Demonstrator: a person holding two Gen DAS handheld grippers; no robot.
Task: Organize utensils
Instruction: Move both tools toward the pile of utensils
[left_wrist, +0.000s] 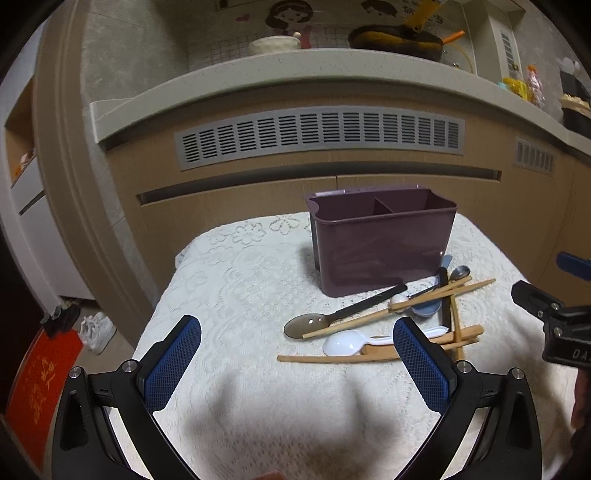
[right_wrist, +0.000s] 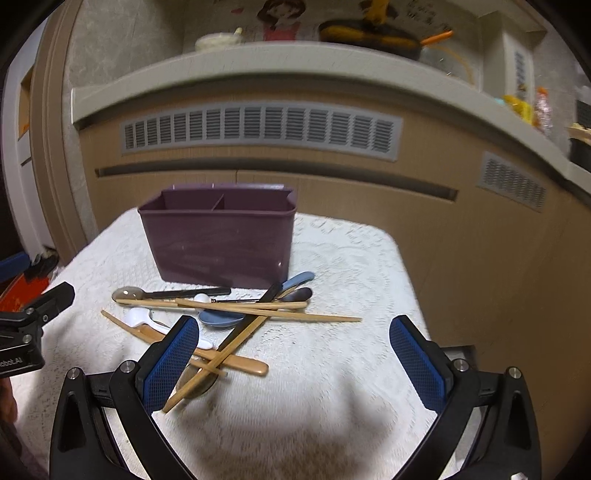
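Note:
A purple two-compartment utensil holder (left_wrist: 382, 243) (right_wrist: 221, 243) stands on the white lace tablecloth (left_wrist: 240, 280) (right_wrist: 343, 266); no utensil shows above its rim. In front of it lies a jumbled pile: wooden chopsticks (left_wrist: 369, 320) (right_wrist: 295, 314), a white plastic spoon (left_wrist: 345, 342) (right_wrist: 138, 318), a translucent grey spoon with a black handle (left_wrist: 308, 325) (right_wrist: 129, 294), a blue spoon (left_wrist: 428, 308) (right_wrist: 221, 319) and a metal spoon (left_wrist: 461, 273). My left gripper (left_wrist: 297, 338) hovers open, short of the pile. My right gripper (right_wrist: 295, 341) is open above the pile's near edge.
Behind the table runs a beige cabinet with a grey vent grille (left_wrist: 317, 134) under a pale countertop (left_wrist: 295, 64) carrying a bowl, a dark pan and bottles. The floor at left holds a red mat (left_wrist: 40, 387) and white shoes (left_wrist: 98, 330).

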